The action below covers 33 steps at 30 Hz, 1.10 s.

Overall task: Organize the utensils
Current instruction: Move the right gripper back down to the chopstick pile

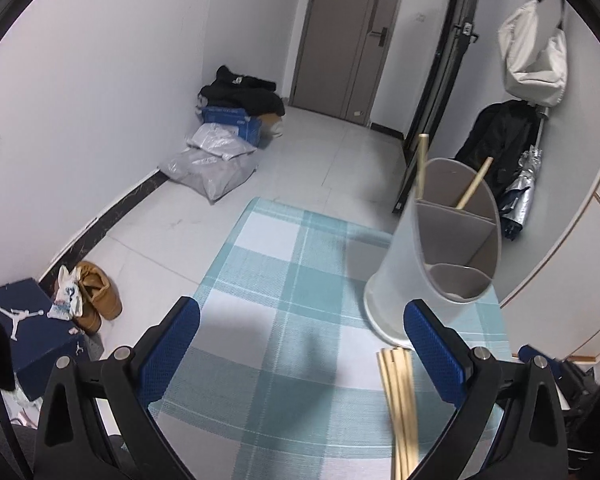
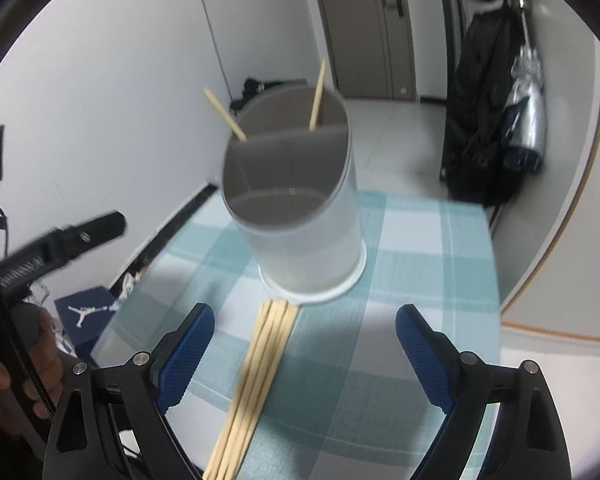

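Note:
A white utensil holder (image 1: pixel 404 276) (image 2: pixel 300 236) with grey inner dividers stands on a teal checked tablecloth (image 1: pixel 284 304) (image 2: pixel 412 264). Two wooden chopsticks (image 1: pixel 421 168) (image 2: pixel 318 96) stick up from its far compartment. A bundle of several chopsticks (image 1: pixel 400 408) (image 2: pixel 256 380) lies flat on the cloth in front of the holder. My left gripper (image 1: pixel 304 340) is open above the cloth, left of the holder. My right gripper (image 2: pixel 304 344) is open, with the bundle lying below and between its blue fingers (image 2: pixel 188 356).
The table ends at the cloth's left and far edges, over a tiled floor with a dark blue shoebox (image 1: pixel 20 332), tan shoes (image 1: pixel 96 296) and grey bags (image 1: pixel 212 164). A round white tabletop (image 2: pixel 560 208) borders the right. Coats hang by the door. A hand (image 2: pixel 4 368) holds the left tool.

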Each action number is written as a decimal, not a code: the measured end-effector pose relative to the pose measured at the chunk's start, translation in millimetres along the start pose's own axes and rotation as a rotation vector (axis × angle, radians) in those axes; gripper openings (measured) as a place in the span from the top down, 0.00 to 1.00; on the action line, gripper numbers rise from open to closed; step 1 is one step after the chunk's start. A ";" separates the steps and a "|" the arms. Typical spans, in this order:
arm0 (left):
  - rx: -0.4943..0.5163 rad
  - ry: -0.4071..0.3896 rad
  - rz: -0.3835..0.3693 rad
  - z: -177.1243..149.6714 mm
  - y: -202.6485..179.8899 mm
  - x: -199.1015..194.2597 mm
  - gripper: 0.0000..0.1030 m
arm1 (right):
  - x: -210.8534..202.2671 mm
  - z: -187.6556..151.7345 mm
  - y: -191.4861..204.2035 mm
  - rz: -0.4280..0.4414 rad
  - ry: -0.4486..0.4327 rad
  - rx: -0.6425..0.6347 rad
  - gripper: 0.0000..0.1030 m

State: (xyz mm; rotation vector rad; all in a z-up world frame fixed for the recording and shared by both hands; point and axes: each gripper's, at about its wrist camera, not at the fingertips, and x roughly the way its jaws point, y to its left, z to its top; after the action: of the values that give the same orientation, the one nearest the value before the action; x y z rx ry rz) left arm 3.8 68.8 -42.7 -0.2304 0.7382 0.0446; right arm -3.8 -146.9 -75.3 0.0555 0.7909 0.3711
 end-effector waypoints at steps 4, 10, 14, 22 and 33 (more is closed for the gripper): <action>-0.029 0.041 0.018 1.8 9.7 8.1 0.03 | 27.0 -4.3 -0.6 -0.017 0.081 0.012 0.12; -0.044 0.077 0.029 2.6 9.9 17.0 0.03 | 61.6 -11.8 0.2 -0.048 0.201 0.017 0.28; -0.034 0.088 0.030 3.0 8.2 18.8 0.03 | 75.0 -14.8 3.5 -0.067 0.241 0.003 0.35; -0.023 0.093 0.036 4.2 5.8 18.5 0.03 | 84.7 -19.0 9.1 -0.121 0.275 -0.031 0.48; -0.046 0.116 0.051 4.6 12.2 24.1 0.03 | 84.2 -23.0 19.9 -0.094 0.275 -0.052 0.56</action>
State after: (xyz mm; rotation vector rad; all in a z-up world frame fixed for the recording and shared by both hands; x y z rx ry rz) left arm 23.2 80.7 -58.0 -0.2600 0.8594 0.0977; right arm 28.0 -101.3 -145.4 -0.0830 1.0508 0.3132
